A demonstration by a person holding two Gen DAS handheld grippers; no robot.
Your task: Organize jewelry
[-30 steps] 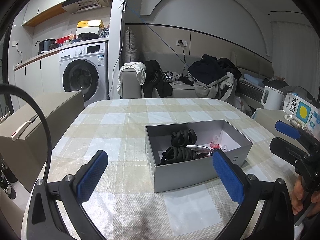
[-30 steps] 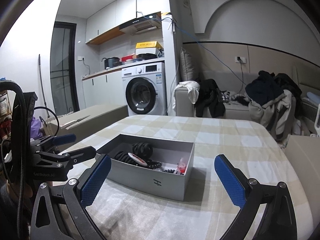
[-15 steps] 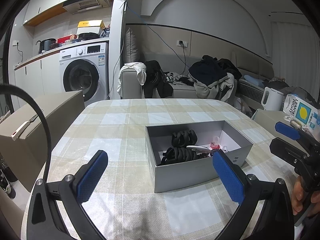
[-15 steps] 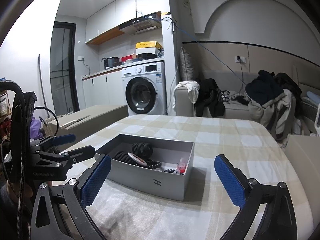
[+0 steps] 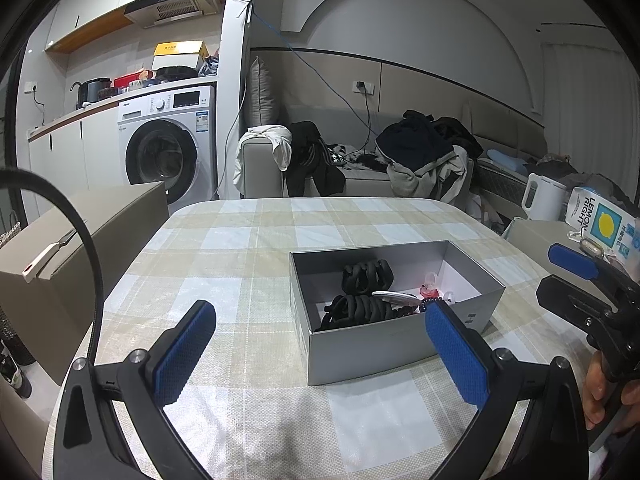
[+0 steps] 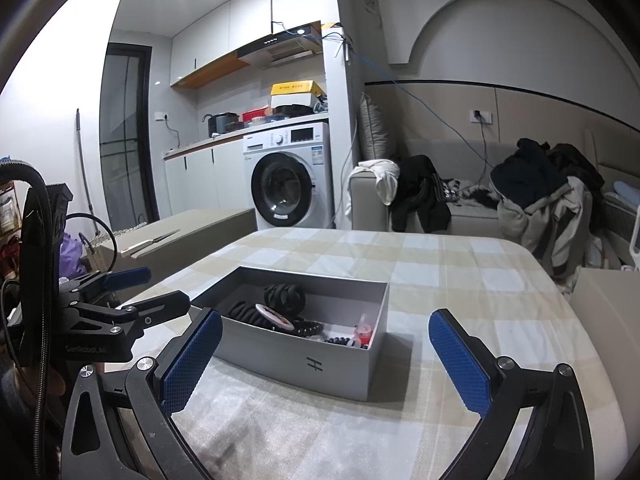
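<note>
An open grey box (image 5: 372, 354) stands on the checked tablecloth; it also shows in the right wrist view (image 6: 304, 364). Inside lie black claw hair clips (image 5: 366, 276), a black coiled hair tie (image 6: 306, 326), a white oval piece (image 6: 274, 314), dark beads and a small red item (image 6: 363, 330). My left gripper (image 5: 320, 354) is open and empty, hovering just in front of the box. My right gripper (image 6: 326, 356) is open and empty, also in front of the box, on its other side. Each gripper shows at the edge of the other's view.
The table (image 5: 240, 240) has a checked cloth. A cardboard box (image 5: 80, 240) stands at its left edge. A white kettle (image 5: 542, 196) and a lemon carton (image 5: 600, 220) stand to the right. A washing machine (image 6: 288, 176) and a sofa with clothes (image 6: 520, 192) lie beyond.
</note>
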